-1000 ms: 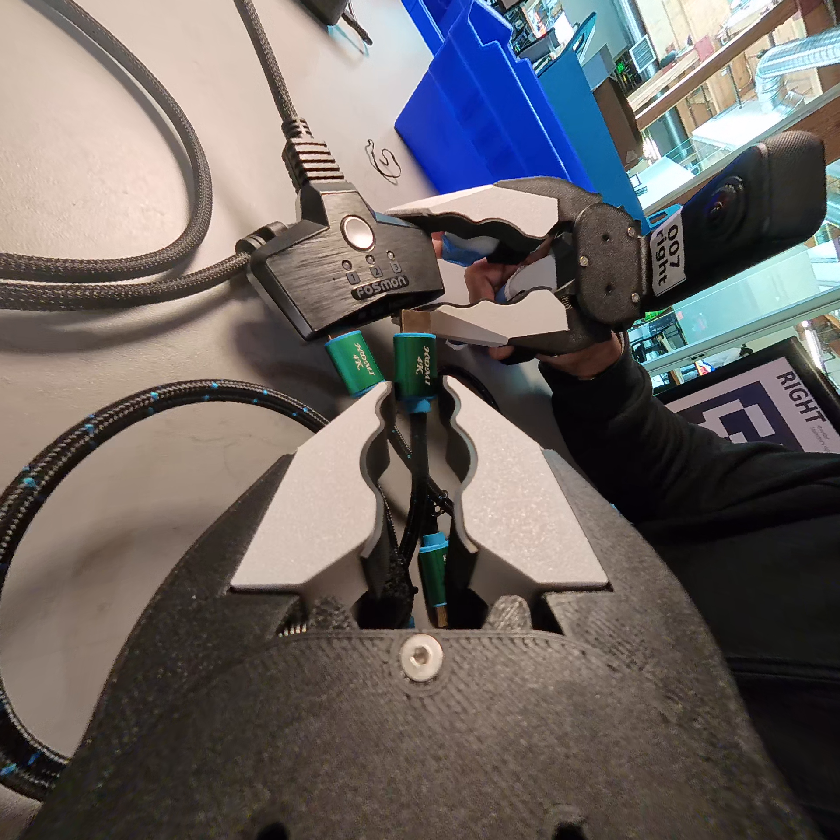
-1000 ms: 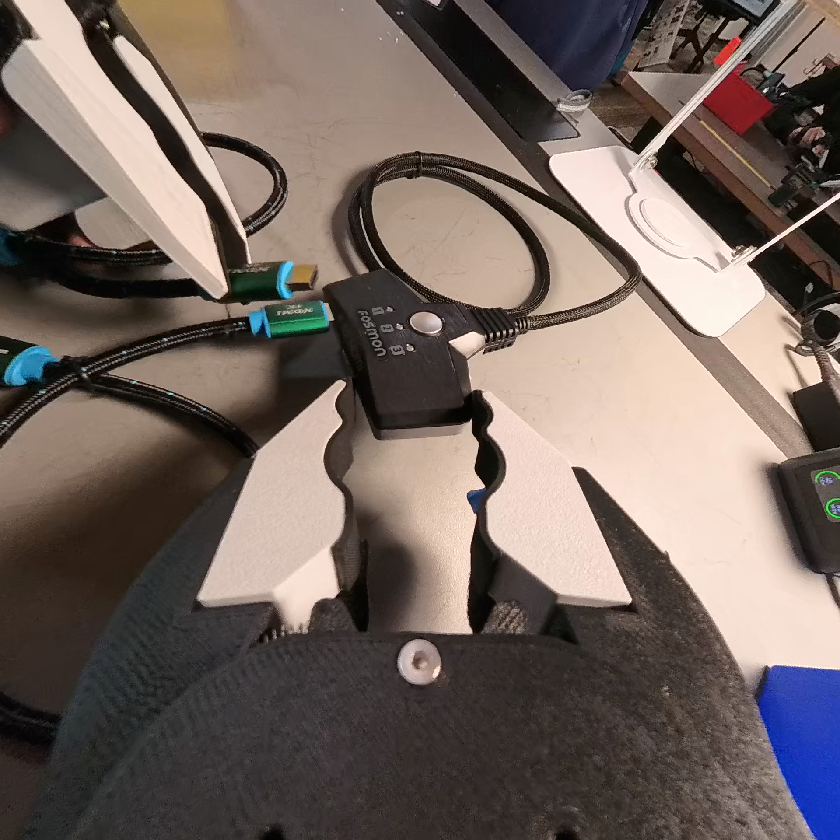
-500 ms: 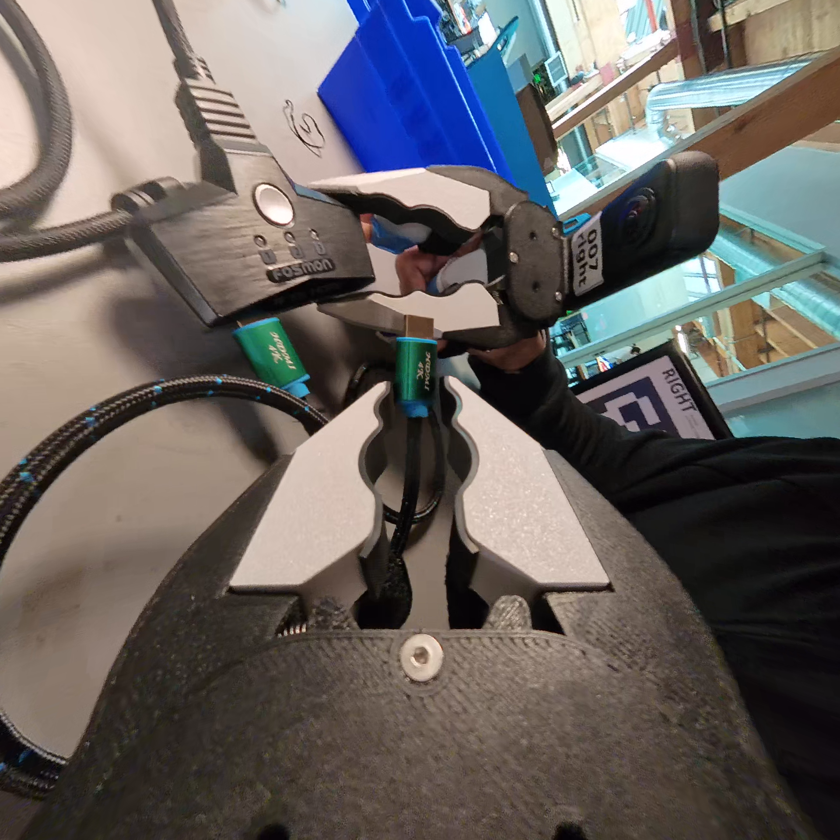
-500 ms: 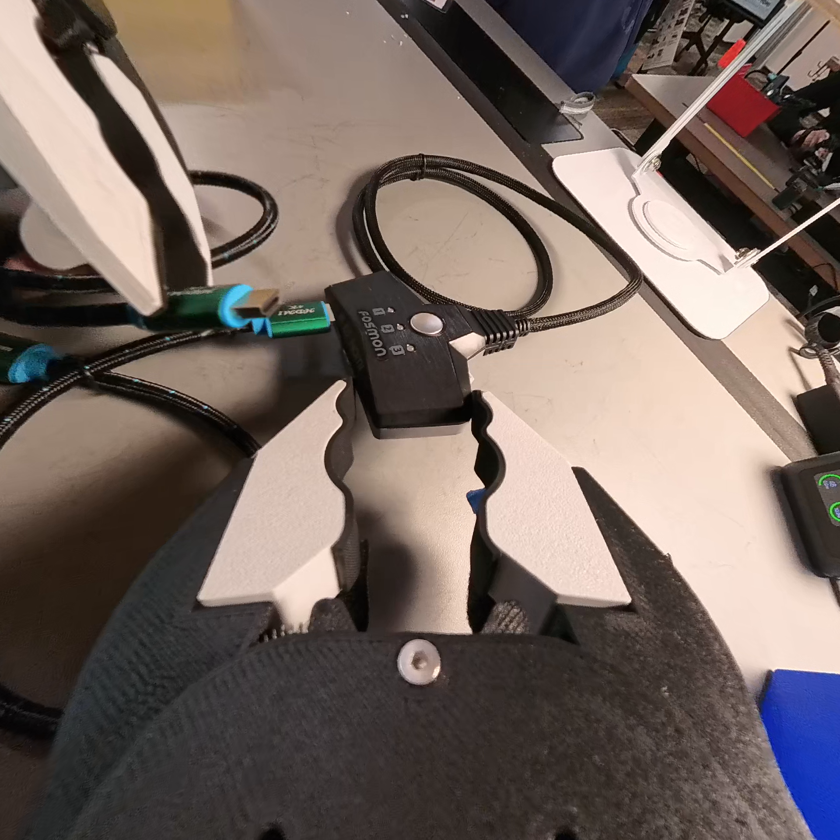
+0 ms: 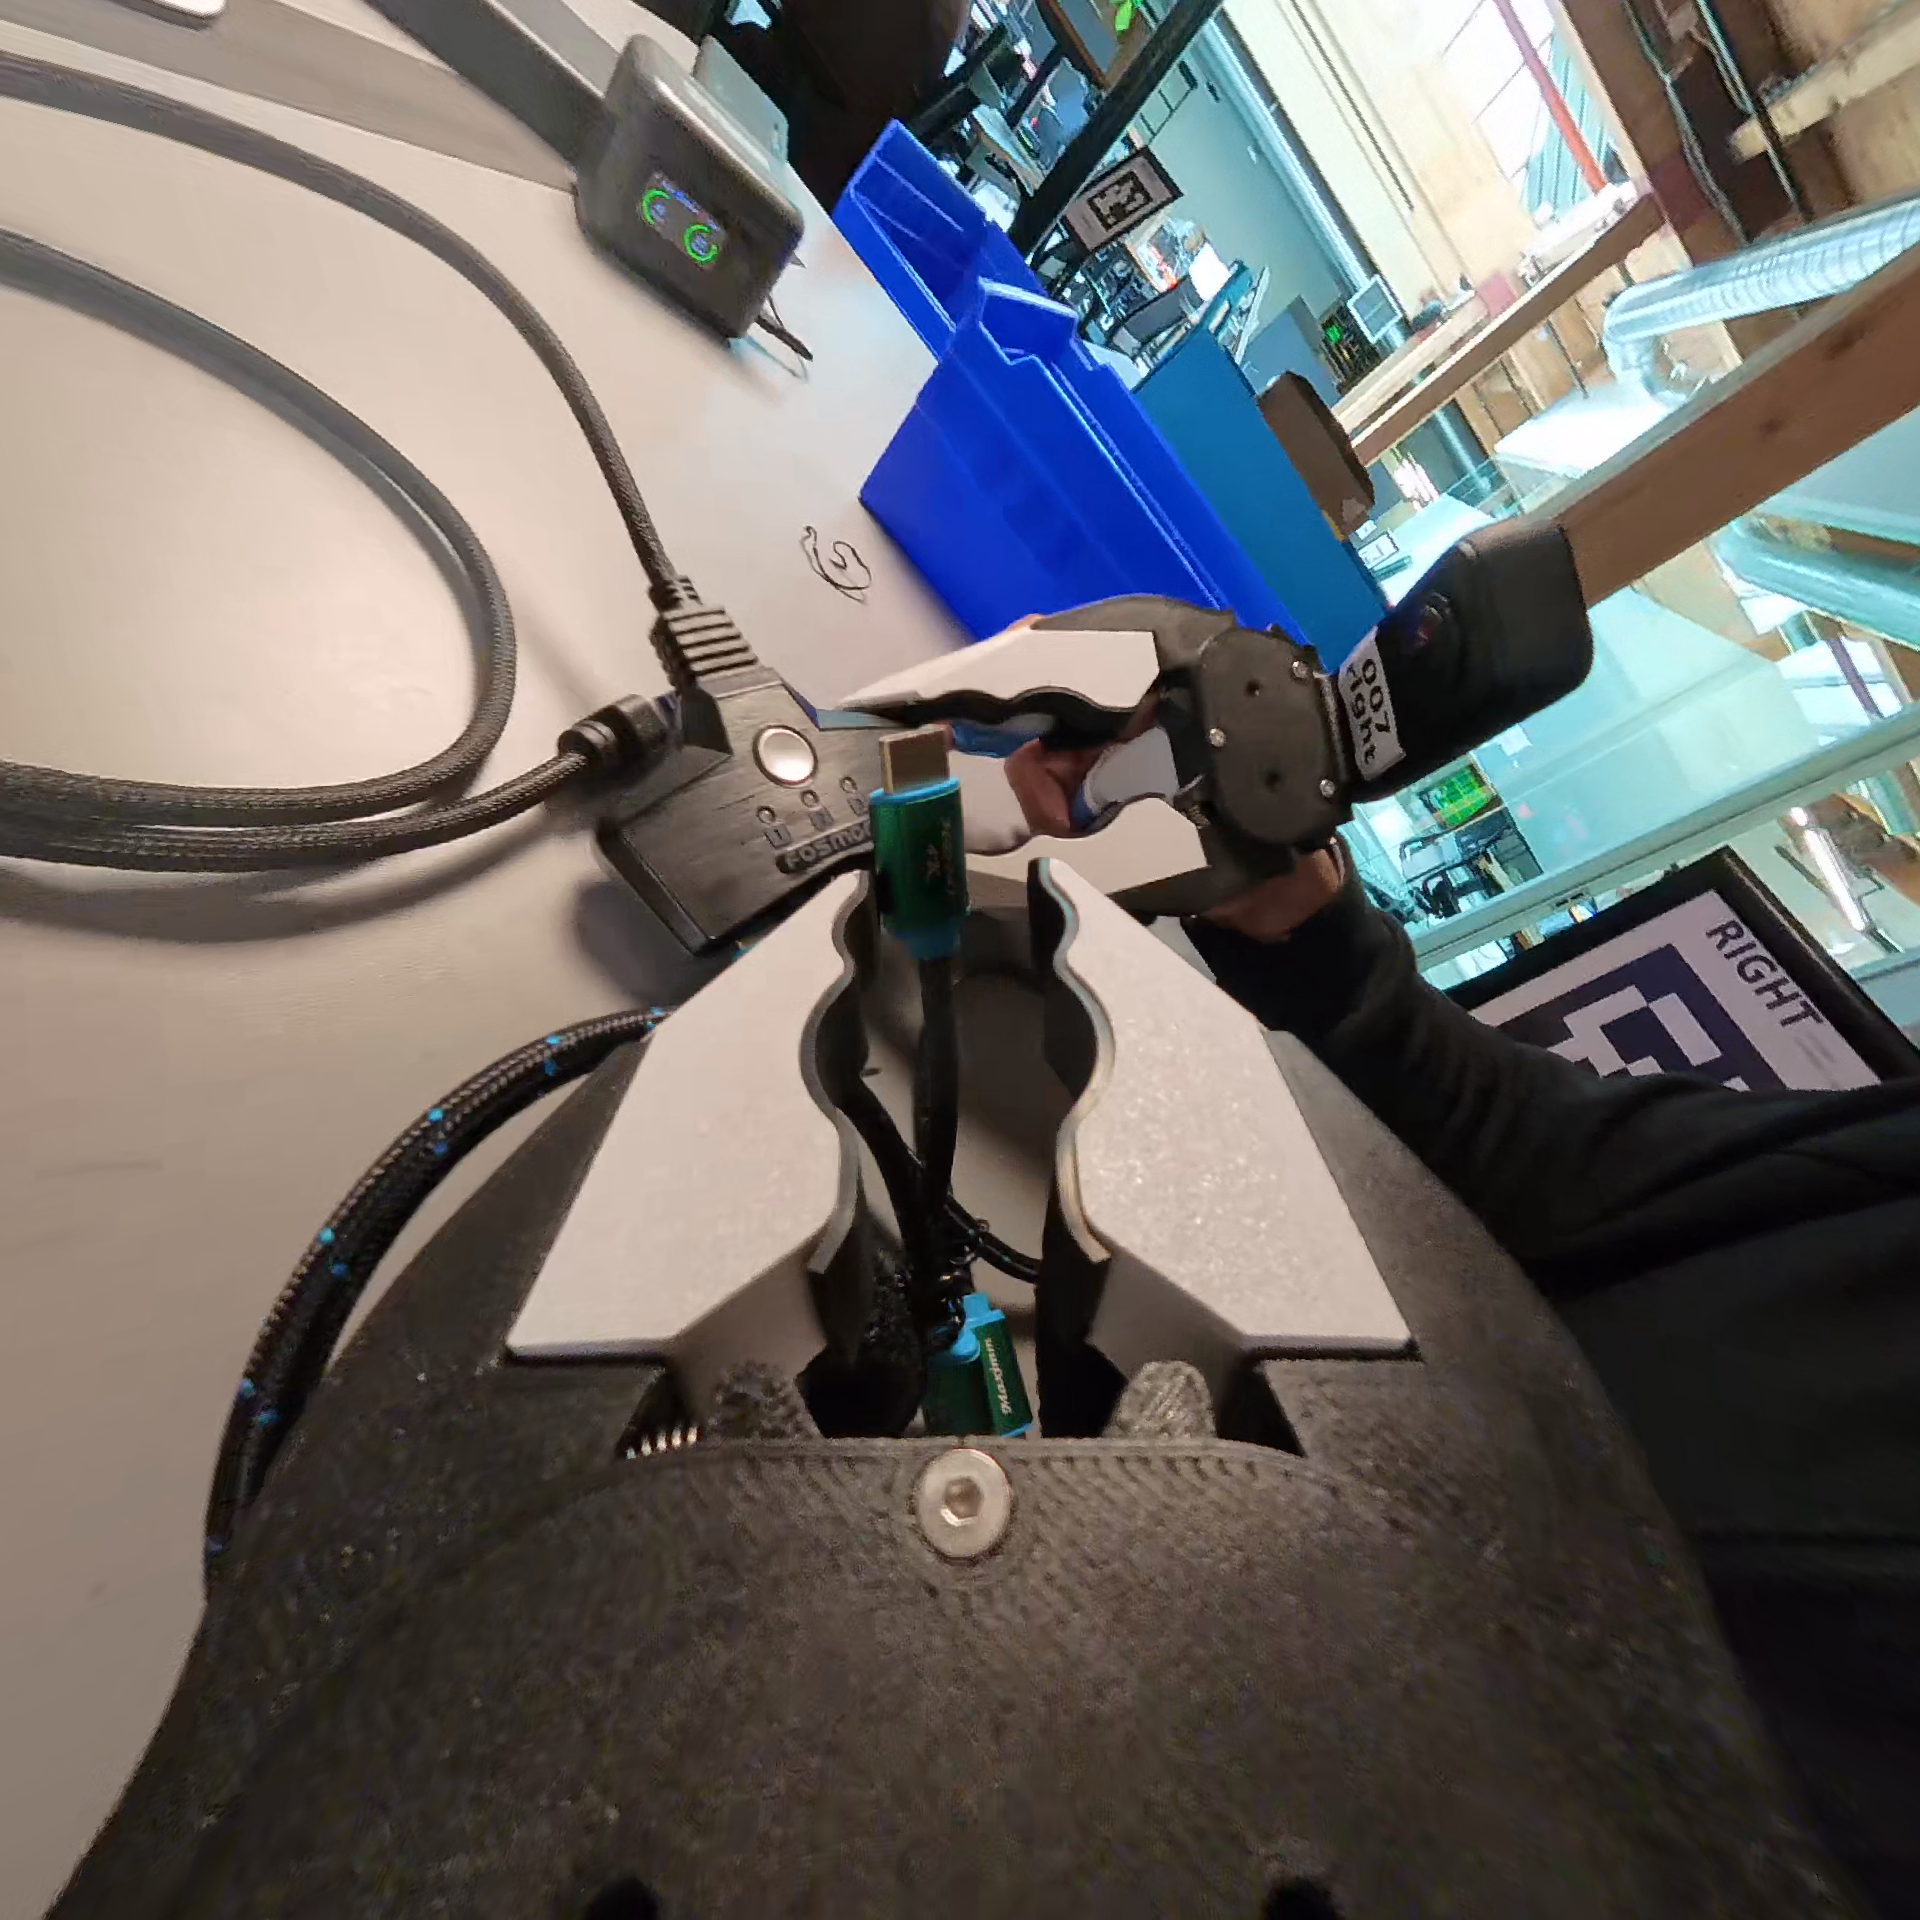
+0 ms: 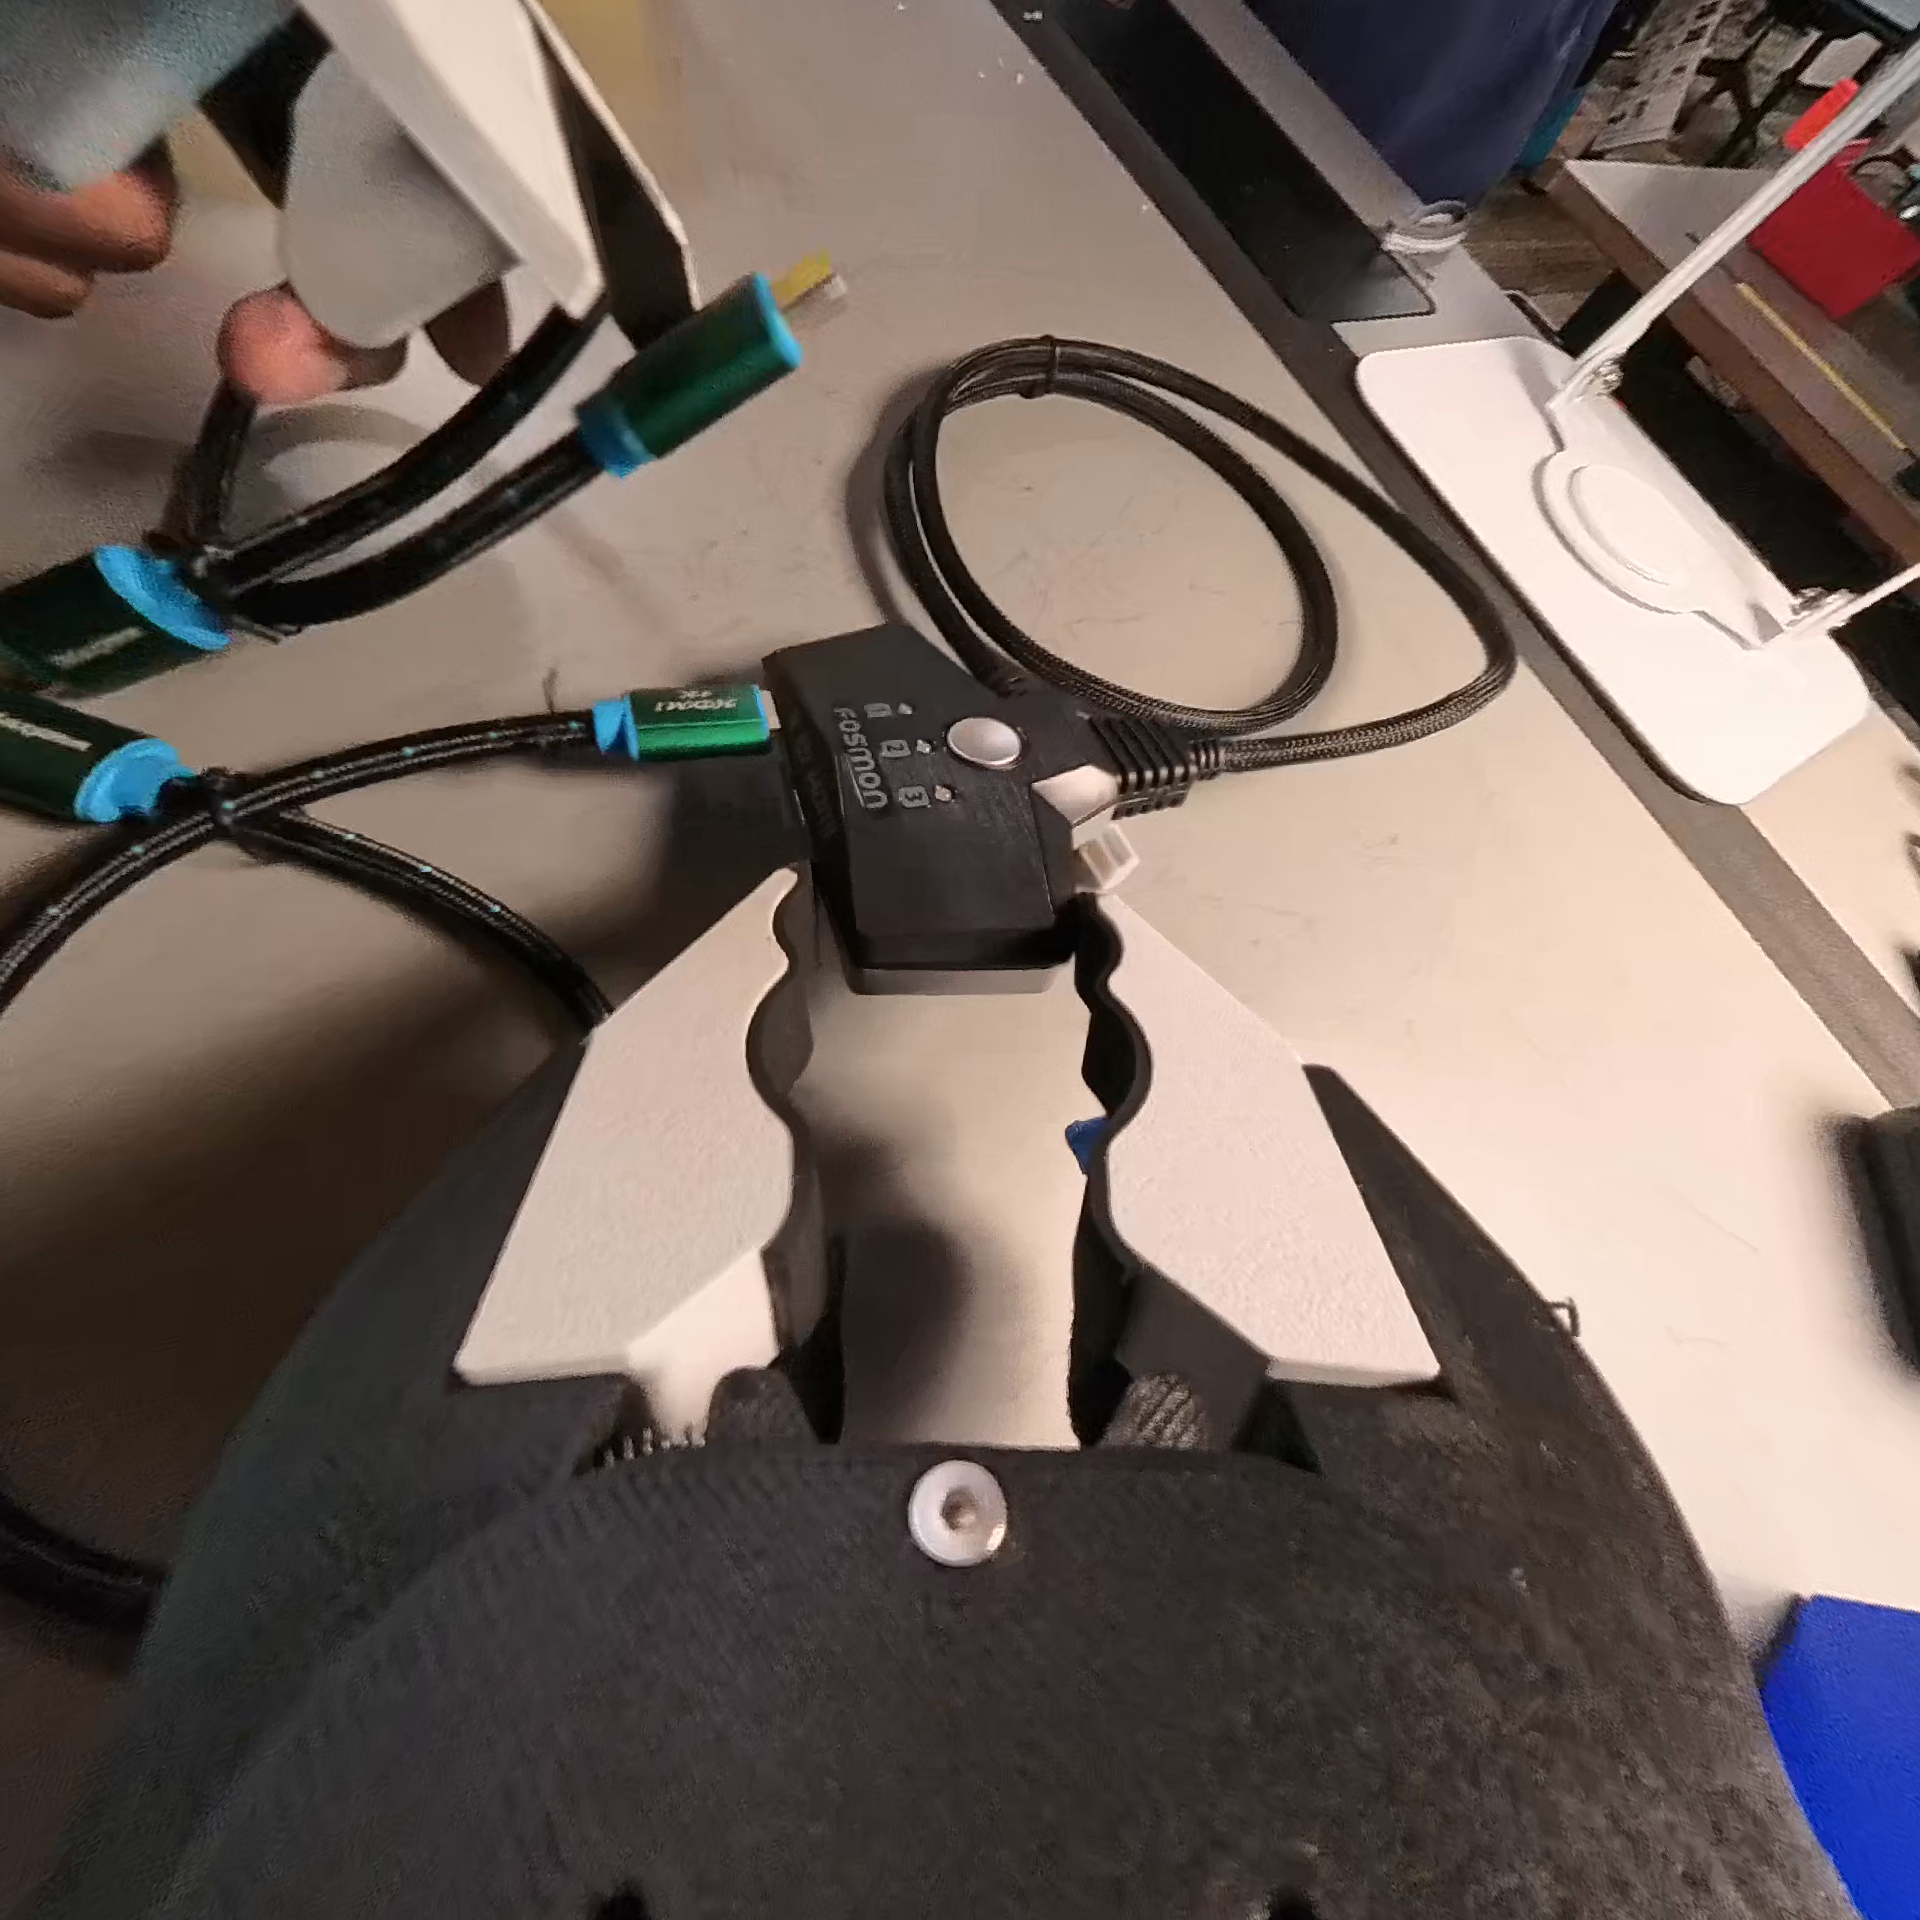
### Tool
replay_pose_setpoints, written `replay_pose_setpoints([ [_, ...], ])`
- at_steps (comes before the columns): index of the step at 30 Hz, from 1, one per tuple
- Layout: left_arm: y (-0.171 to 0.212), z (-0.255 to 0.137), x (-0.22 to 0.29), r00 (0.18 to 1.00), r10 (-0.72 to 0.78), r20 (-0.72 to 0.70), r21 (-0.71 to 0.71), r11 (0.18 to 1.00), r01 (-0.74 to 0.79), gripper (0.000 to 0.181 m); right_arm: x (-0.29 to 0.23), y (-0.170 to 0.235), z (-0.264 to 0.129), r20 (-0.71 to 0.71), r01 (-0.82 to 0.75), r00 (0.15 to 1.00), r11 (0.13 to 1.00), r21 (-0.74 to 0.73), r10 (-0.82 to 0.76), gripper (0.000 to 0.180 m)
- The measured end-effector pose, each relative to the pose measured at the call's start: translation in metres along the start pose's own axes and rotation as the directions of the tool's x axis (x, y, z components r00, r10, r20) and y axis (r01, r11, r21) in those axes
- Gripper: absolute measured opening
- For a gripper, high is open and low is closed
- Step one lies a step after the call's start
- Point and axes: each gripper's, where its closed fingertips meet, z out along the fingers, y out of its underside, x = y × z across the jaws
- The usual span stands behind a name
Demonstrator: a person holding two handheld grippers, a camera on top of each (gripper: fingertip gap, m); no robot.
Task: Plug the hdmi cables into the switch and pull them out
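The black HDMI switch lies on the grey table, and my right gripper is shut on its near end. One green plug sits in a side port of the switch. My left gripper is open. A second green plug stands loose between its fingers and leans on the left one. In the right wrist view this plug tilts up in the air, clear of the switch. The right gripper's fingers and the switch also show in the left wrist view.
The switch's black braided cable loops behind it. Two more green plug ends lie at the left. Blue bins and a small device with green rings stand at the far side. A white lamp base sits at the right. The grippers' ends are close to 9 cm from one another.
My left gripper has drawn back and up from the switch with the second plug, and its fingers have spread apart. The right gripper still clamps the switch.
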Motion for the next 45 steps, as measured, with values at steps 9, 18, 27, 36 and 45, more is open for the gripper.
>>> replay_pose_setpoints([
  [9,-0.008,-0.016,-0.007,0.993,0.076,0.087,-0.013,0.997,-0.075,0.028,-0.002,-0.004,-0.006,0.069,-0.016,0.998,1.000,0.002,0.016,0.070],
  [18,-0.001,-0.016,-0.020,0.986,0.094,0.135,-0.058,0.995,-0.087,0.031,-0.003,0.009,0.014,0.047,-0.012,0.999,0.999,-0.053,0.015,0.053],
  [27,-0.029,-0.053,-0.032,0.955,0.179,0.236,0.001,0.983,-0.185,0.034,0.011,0.004,0.005,-0.032,0.010,0.999,1.000,-0.018,-0.011,0.053],
  [36,-0.013,-0.050,-0.064,0.926,0.173,0.335,-0.083,0.985,-0.154,0.036,0.014,0.002,0.007,-0.074,0.016,0.997,1.000,-0.009,-0.016,0.053],
  [45,0.043,-0.035,-0.065,0.945,0.220,0.241,-0.361,0.924,-0.123,0.031,0.019,0.001,0.005,-0.095,0.014,0.995,1.000,0.002,-0.014,0.052],
])
